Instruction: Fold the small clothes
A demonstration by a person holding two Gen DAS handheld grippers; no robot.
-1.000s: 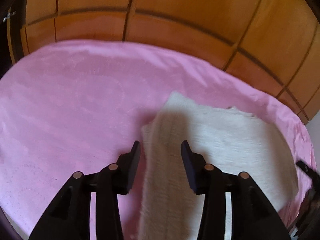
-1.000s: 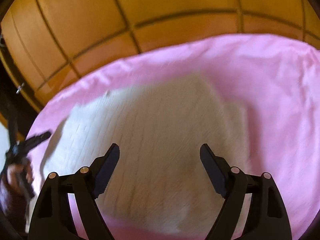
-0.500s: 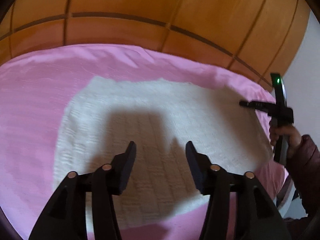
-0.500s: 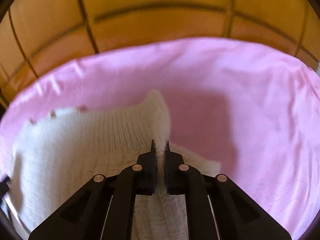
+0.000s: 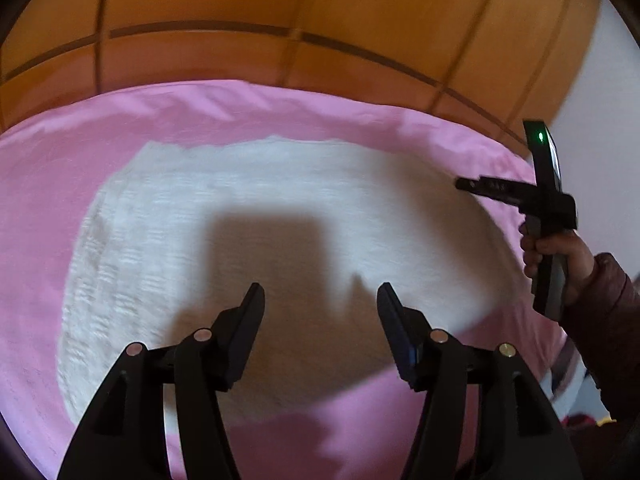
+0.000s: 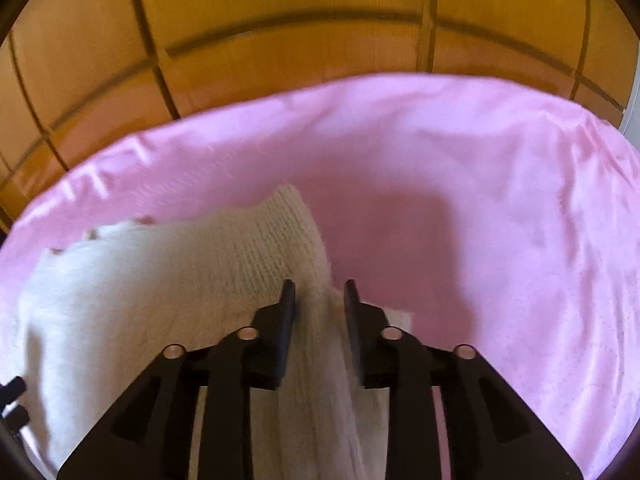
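Starting at the left tongs point(image 5: 320, 292), we find the jaws wide with nothing between them; they have just been opening, and they hang over the near middle of the white knit garment point(image 5: 280, 200), throwing a shadow on it. We judge they are held free there so the cloth can lie flat under them while the other side is worked. The right tongs point(image 6: 319, 286) stand narrow, their jaws also just opening, with a raised ridge of the knit between them. The pads look to have let go of it, though blur in that view keeps us from being sure they are clear of the wool. Beyond their tips the ridge ends in a ribbed corner, which we take for a cuff or hem brought over toward the garment's middle as one fold. Outward from both pairs the pink sheet point(image 5: 200, 112) lies under the garment, and past it stands a wooden panel point(image 5: 280, 0). Only the left view shows the whole spread of the knit, along with the hand point(image 5: 560, 256) and dark sleeve point(image 5: 608, 300) carrying the right tongs at the garment's far right edge. Only the right view shows the ridge itself and how closely the jaws flank it.
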